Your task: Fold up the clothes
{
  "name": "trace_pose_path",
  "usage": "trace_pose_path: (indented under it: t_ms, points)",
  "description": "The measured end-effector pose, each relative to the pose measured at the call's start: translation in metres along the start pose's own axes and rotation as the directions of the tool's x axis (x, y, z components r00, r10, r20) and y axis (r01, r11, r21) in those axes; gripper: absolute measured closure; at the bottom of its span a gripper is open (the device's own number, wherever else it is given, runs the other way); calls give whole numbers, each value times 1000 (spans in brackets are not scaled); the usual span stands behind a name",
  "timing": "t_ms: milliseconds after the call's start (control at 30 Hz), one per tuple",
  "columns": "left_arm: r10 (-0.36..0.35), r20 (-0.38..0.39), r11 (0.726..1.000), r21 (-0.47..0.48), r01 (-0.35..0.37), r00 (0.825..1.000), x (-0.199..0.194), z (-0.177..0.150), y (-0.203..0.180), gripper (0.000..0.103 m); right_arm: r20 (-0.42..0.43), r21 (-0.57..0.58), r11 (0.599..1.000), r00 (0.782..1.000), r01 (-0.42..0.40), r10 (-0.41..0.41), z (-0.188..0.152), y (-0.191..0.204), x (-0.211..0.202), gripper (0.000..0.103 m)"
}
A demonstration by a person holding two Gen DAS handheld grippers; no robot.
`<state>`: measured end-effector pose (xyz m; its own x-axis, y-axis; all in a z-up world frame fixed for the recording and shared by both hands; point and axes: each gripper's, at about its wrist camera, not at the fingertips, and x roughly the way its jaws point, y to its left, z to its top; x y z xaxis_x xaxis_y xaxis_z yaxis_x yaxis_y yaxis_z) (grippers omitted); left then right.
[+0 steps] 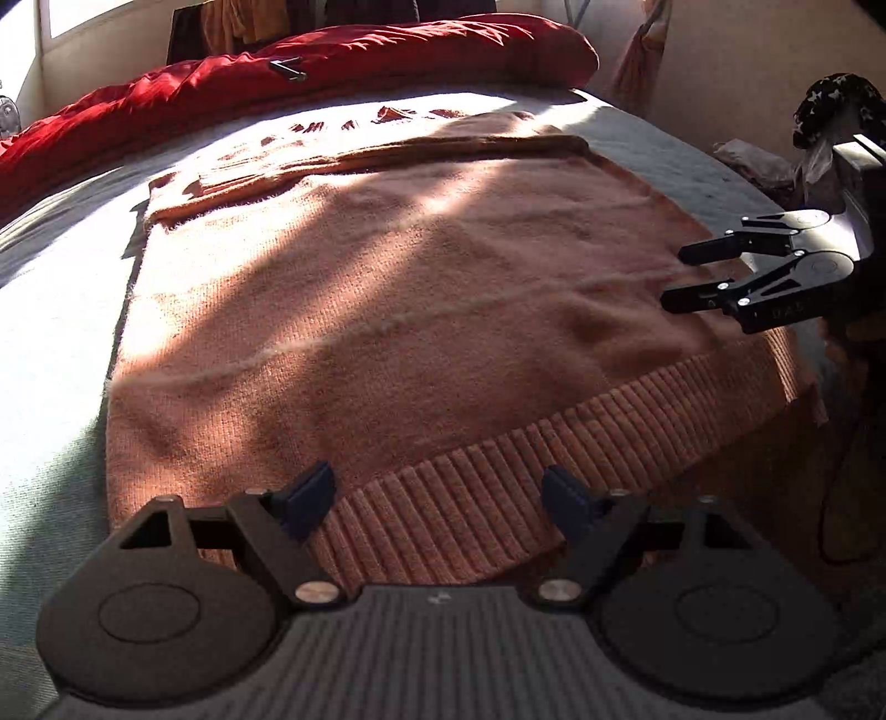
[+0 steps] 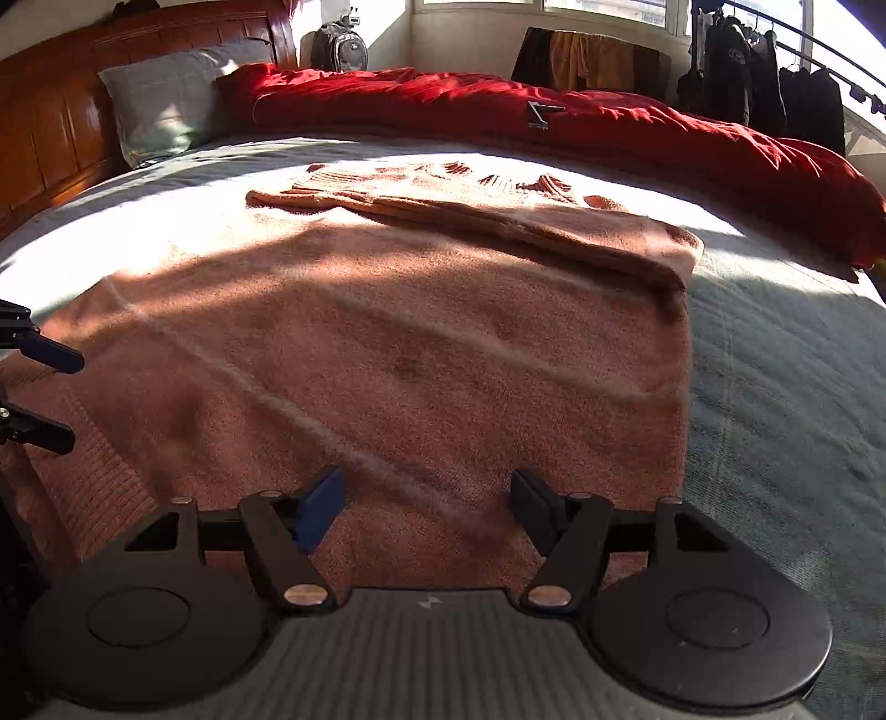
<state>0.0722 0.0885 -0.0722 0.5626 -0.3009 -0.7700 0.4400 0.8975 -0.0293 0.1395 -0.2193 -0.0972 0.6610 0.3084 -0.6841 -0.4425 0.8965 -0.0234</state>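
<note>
An orange knit sweater [image 1: 415,288] lies flat on the bed, its sleeves [image 1: 387,160] folded across the upper part. Its ribbed hem [image 1: 498,471] runs along the near edge in the left wrist view. My left gripper [image 1: 437,493] hovers open just over that hem, with nothing between its fingers. My right gripper [image 2: 426,493] is open above the sweater [image 2: 387,343] near the body's lower part, also empty. Each gripper shows in the other's view: the right gripper [image 1: 681,277] at the sweater's right side, the left gripper [image 2: 61,396] at the far left edge.
The bed has a pale grey-green sheet [image 2: 775,360]. A red duvet [image 2: 609,127] is bunched along the far side, with a grey pillow [image 2: 160,99] against a wooden headboard [image 2: 50,111]. A backpack [image 2: 339,47] and hanging dark clothes [image 2: 764,72] stand by the windows.
</note>
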Motion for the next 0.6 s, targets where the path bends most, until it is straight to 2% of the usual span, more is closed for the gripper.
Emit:
trace_pose_path:
  t_ms: [167, 267, 367, 500, 600]
  points:
    - [-8, 53, 1000, -2, 8, 999, -22, -3, -6, 21, 35, 14, 1000, 999, 8, -9, -12, 2, -20, 26]
    - [0, 126, 1000, 9, -1, 992, -27, 9, -6, 20, 88, -24, 1000, 996, -19, 21, -1, 12, -29, 26]
    - [24, 160, 1000, 14, -27, 987, -17, 23, 0, 20, 138, -70, 995, 987, -67, 76, 17, 27, -24, 26]
    - [54, 101, 999, -11, -54, 993, 8, 26, 7, 20, 120, -122, 990, 989, -73, 87, 31, 50, 6, 26]
    - [50, 76, 998, -42, -47, 996, 6, 5, 7, 20, 65, -149, 987, 996, -53, 63, 22, 58, 20, 26]
